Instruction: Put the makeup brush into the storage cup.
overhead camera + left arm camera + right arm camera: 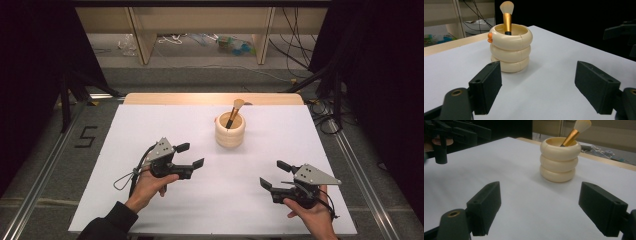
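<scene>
**Brush stands in ringed pot, both grippers wide apart**

Brush with a gold ferrule leans inside a cream pot made of three stacked rings, toward the far middle of the white table. Nearer the person, the left gripper and right gripper sit on either side, well apart from the pot, each held in a hand with jaws spread wide and nothing between them.

White table top, grey carpet floor, wooden shelving behind, black curtains, loose cables
</scene>
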